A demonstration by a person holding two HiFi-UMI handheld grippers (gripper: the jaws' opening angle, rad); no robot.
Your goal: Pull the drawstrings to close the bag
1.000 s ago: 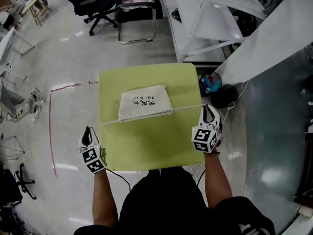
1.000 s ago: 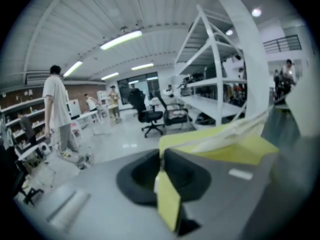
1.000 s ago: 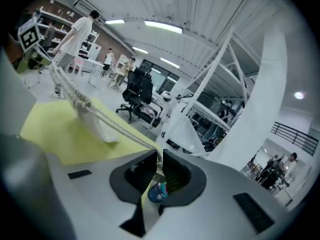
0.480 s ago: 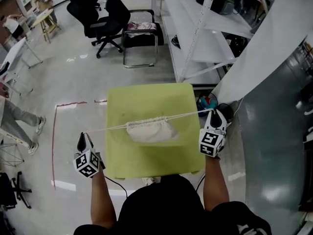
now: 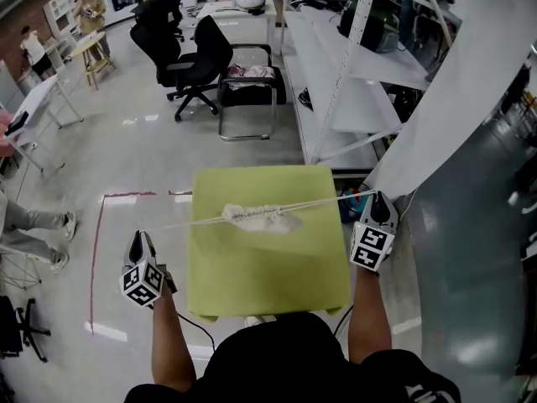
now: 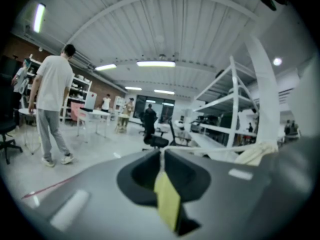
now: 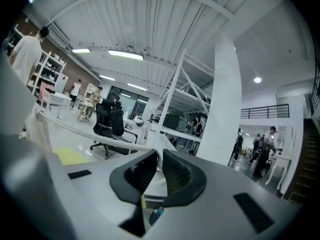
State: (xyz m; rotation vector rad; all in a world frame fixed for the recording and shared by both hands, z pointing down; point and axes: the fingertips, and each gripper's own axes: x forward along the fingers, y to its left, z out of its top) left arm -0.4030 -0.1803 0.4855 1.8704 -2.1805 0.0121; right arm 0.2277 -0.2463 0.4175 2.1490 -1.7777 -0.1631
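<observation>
A small cream drawstring bag [image 5: 260,217] hangs bunched up over the yellow-green table [image 5: 268,275], its mouth gathered tight. White drawstrings [image 5: 185,222] run taut out of it to both sides. My left gripper [image 5: 134,242] is off the table's left edge, shut on the left string end. My right gripper [image 5: 380,200] is past the right edge, shut on the right end. In the left gripper view the jaws [image 6: 161,153] pinch the string, with the bag [image 6: 255,153] off to the right. In the right gripper view the string [image 7: 85,130] leads left from the closed jaws [image 7: 160,155].
Black office chairs [image 5: 180,44] and a metal-framed chair [image 5: 247,82] stand beyond the table. White shelving [image 5: 352,65] and a slanted white panel [image 5: 453,99] fill the right. Red tape [image 5: 96,259] marks the floor at left. A person [image 6: 52,109] stands nearby.
Both grippers have pulled apart, the left one well out past the table edge. The bag went from lying flat on the table to lifted and cinched into a bunch.
</observation>
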